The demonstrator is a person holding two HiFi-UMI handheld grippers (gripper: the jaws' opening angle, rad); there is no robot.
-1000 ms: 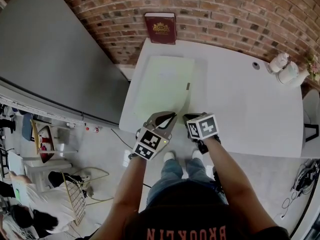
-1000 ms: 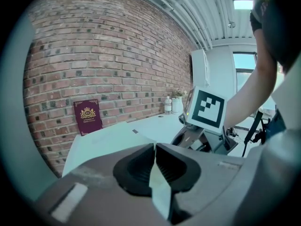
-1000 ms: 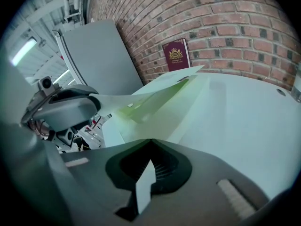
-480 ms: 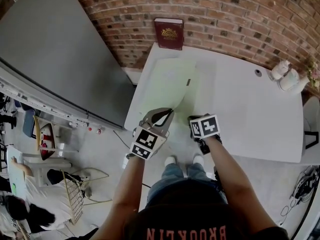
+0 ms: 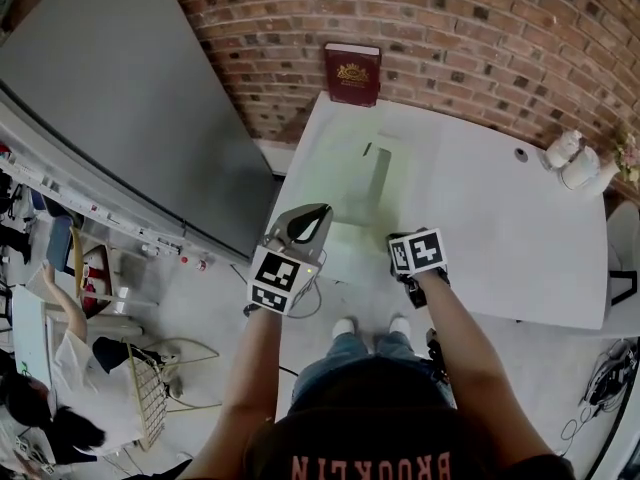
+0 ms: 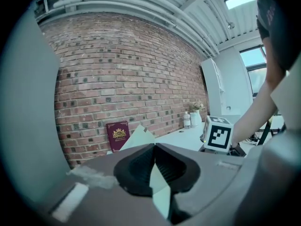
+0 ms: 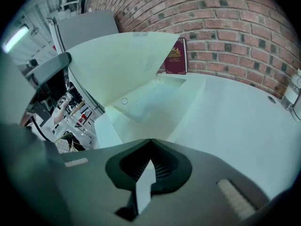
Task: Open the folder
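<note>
A pale green folder (image 5: 345, 173) lies on the white table (image 5: 490, 218), its near end by the front edge. My left gripper (image 5: 322, 212) is shut on the front cover's near edge and holds it raised off the table; the green sheet (image 6: 160, 189) runs between its pads. My right gripper (image 5: 398, 244) is shut on the thin edge of the folder's lower leaf (image 7: 145, 186) at the near right corner. In the right gripper view the lifted cover (image 7: 117, 62) arches over the open inside (image 7: 155, 102).
A dark red book (image 5: 351, 73) leans upright on the brick wall behind the table. Two white bottles (image 5: 566, 153) stand at the far right corner. A large grey panel (image 5: 120, 98) slants along the table's left side. A person stands at lower left.
My left gripper has moved left and up with the cover, so the folder has gone from nearly flat to partly open. The right gripper has stayed put.
</note>
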